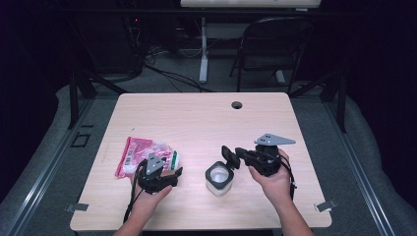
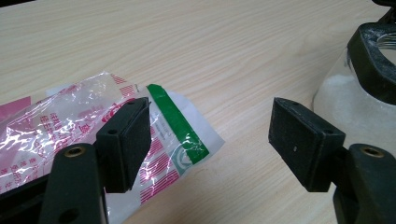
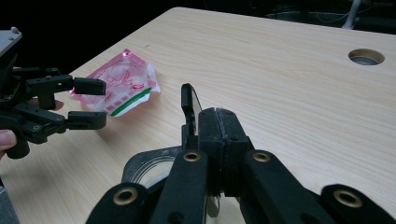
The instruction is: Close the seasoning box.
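The right tongs [image 3: 210, 126] are seen nearest, in the right gripper view, with their black jaws brought together on a thin black hinged lid [image 3: 189, 109] that stands upright between the pads. The lid belongs to a small clear square plastic jar [image 1: 219, 178] with a black rim, which stands on the light wooden counter [image 1: 196, 118] just in front of the right tongs [image 1: 231, 156] in the high view. The jar's mouth is uncovered, and pale contents are visible through its wall.

The left tongs [image 2: 210, 140] are held with their jaws apart, and nothing is gripped between them. In the left gripper view, one pad [image 2: 126, 140] is positioned over the edge of a crinkled transparent plastic packet [image 2: 56, 130] printed in pink and red with a green stripe; whether it touches cannot be told. The packet [image 1: 142, 155] lies flat on the counter at the left, well apart from the jar. The left tongs [image 1: 164, 172] are located between packet and jar.
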The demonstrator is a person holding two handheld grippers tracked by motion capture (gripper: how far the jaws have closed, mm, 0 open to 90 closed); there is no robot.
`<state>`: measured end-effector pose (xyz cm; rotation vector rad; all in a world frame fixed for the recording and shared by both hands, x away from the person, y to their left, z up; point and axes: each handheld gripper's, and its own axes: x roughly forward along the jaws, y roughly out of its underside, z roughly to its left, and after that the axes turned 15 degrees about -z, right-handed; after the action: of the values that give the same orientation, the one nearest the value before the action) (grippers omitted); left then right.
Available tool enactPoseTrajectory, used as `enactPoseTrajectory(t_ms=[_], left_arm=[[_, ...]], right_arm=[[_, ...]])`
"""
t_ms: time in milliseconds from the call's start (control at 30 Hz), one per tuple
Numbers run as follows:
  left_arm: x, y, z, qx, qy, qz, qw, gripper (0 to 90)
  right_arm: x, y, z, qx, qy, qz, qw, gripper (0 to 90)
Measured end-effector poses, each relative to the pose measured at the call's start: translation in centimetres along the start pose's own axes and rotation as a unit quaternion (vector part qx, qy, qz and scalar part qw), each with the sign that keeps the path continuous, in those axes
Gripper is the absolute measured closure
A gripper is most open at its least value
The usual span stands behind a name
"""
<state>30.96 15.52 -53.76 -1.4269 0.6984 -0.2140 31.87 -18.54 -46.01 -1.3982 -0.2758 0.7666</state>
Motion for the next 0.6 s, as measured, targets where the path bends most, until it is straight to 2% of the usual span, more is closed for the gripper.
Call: enactPoseTrajectory(t_ms=[200,600], left_arm=[[-0.1,-0.1,0.2,-0.003,-0.003,-0.001,1.0000,29.6],[-0.8,-0.6,1.5,-0.023,-0.022,-0.016,0.9994,29.9]], right_arm=[[0.2,0.1,0.4,0.001,-0.006,-0.002,1.0000,89.2],[0.5,0.4,1.4,-0.011,-0.020,0.012,0.9997,88.5]])
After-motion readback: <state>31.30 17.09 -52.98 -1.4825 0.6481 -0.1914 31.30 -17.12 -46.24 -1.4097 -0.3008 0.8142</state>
